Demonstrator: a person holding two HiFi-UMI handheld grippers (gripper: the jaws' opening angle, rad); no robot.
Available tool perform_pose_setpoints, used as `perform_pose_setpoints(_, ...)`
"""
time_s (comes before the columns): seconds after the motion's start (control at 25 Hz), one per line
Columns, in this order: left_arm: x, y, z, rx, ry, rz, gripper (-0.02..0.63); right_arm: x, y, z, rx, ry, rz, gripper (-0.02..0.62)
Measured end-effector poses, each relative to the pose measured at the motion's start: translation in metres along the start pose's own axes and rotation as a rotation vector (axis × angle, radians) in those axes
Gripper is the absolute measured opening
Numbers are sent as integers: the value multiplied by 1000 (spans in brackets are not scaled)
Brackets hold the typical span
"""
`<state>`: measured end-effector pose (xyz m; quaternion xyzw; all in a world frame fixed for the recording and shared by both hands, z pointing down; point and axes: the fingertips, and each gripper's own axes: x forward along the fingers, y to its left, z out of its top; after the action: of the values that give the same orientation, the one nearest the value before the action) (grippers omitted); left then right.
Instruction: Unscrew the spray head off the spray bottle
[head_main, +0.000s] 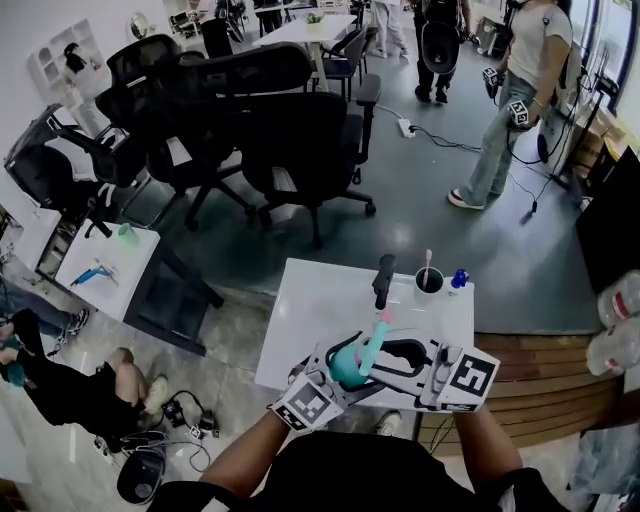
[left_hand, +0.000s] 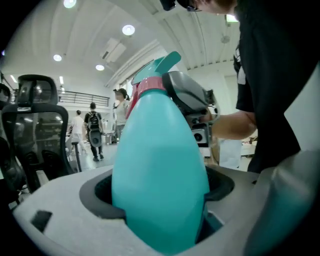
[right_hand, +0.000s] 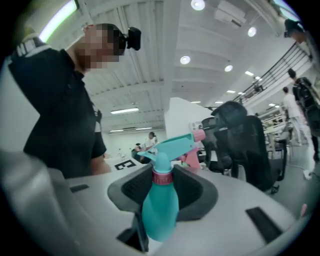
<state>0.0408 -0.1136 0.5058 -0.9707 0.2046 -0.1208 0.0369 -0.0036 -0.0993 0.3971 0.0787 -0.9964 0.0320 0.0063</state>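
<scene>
I hold a teal spray bottle (head_main: 348, 366) in the air over the near edge of the white table (head_main: 310, 300). My left gripper (head_main: 343, 372) is shut on its fat body (left_hand: 160, 170), which fills the gap between the jaws. My right gripper (head_main: 385, 352) reaches in from the right. Its dark pads sit against both sides of the pink collar (right_hand: 162, 177) under the teal spray head (right_hand: 172, 147). The head's pink nozzle (head_main: 384, 317) points away from me. In the left gripper view the right gripper (left_hand: 187, 97) shows behind the collar (left_hand: 150, 85).
On the table stand a dark cup (head_main: 428, 282) with a pink stick, a small blue thing (head_main: 459, 278) and a black upright object (head_main: 383, 280). Black office chairs (head_main: 300, 150) crowd the floor beyond. A person (head_main: 510, 100) stands at the far right. A small white side table (head_main: 105, 262) is at the left.
</scene>
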Motion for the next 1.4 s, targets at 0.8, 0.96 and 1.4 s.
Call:
perform_pose_setpoints(0.8, -9, 59, -27, -112, 81, 266, 446, 10, -33, -11, 196, -62, -301, 201)
perform_pose_setpoints(0.96, -4, 59, -21, -91, 77, 268, 446, 17, -38, -9, 210, -55, -357, 204)
perform_pose_setpoints(1.4, 4, 42, -7, -23, 30, 174, 446, 11, -39, 2, 153, -86, -381, 137)
